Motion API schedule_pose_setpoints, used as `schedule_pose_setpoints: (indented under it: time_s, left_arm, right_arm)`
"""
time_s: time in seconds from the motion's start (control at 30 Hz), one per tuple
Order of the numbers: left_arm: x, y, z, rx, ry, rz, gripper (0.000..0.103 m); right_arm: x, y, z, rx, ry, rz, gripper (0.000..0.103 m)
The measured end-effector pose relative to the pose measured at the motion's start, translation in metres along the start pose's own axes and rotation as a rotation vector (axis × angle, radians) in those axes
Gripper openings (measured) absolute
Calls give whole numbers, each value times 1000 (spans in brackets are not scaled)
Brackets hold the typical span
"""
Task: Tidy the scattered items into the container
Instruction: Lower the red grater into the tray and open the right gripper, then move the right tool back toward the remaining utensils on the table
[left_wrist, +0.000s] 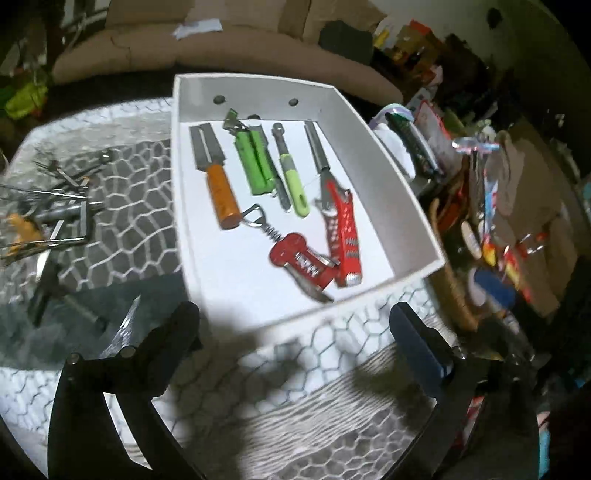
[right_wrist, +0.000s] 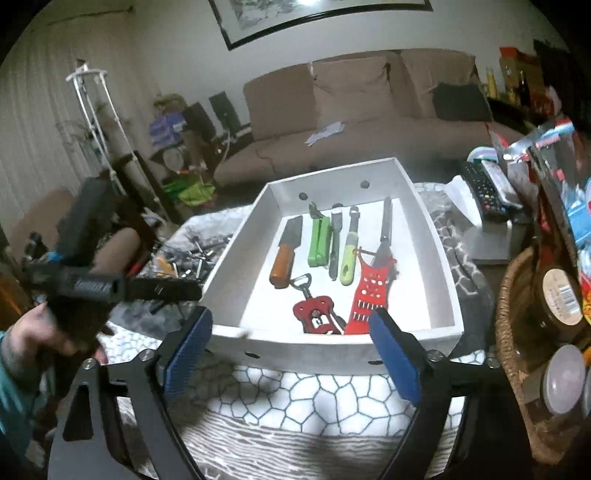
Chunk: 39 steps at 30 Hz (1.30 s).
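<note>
A white box (left_wrist: 406, 206) (right_wrist: 236, 273) stands on the patterned table. It holds several kitchen tools: a red corkscrew (left_wrist: 295, 258) (right_wrist: 314, 314), a red grater (left_wrist: 343, 232) (right_wrist: 369, 295), a green peeler (left_wrist: 293, 181) (right_wrist: 349, 254), a green tool (left_wrist: 255, 162) (right_wrist: 319, 240) and an orange-handled tool (left_wrist: 221, 192) (right_wrist: 282, 266). My left gripper (left_wrist: 295, 332) is open and empty, just before the box's near wall. My right gripper (right_wrist: 291, 354) is open and empty at the box's near rim. The left gripper's body (right_wrist: 110, 288) shows in the right wrist view.
A heap of metal utensils (left_wrist: 55, 206) (right_wrist: 192, 258) lies on the table left of the box. A wicker basket (right_wrist: 517, 332) with jars and packets stands right of it, with a remote (right_wrist: 484, 192) behind. A sofa (right_wrist: 369, 110) is beyond the table.
</note>
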<state>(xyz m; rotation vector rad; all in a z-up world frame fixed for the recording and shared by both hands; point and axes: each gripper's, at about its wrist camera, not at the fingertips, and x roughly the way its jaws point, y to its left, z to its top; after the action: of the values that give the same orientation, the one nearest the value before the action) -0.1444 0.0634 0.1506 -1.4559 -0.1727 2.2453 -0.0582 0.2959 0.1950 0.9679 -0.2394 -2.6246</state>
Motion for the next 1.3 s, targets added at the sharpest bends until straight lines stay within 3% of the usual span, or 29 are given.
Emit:
schedule_pose_setpoints:
  time_s: [0.1,0.47,0.83,1.3]
  left_arm:
    - [-6,-9,-18,8,-7,36,103]
    - [-31,-16,-63,-24,-36,80,103]
    - [-74,-29,-95,11,-79,142,103]
    - [-117,31,-145,-55,-143,207,103]
  right_arm:
    - [-1,10,-1,4,4,-23,103]
    - [-18,48,-6,-51,4,-87,103]
    - [-46,84,-20,-89,-12,-112,103]
    - [-39,163,-45,-170,12,-72,103]
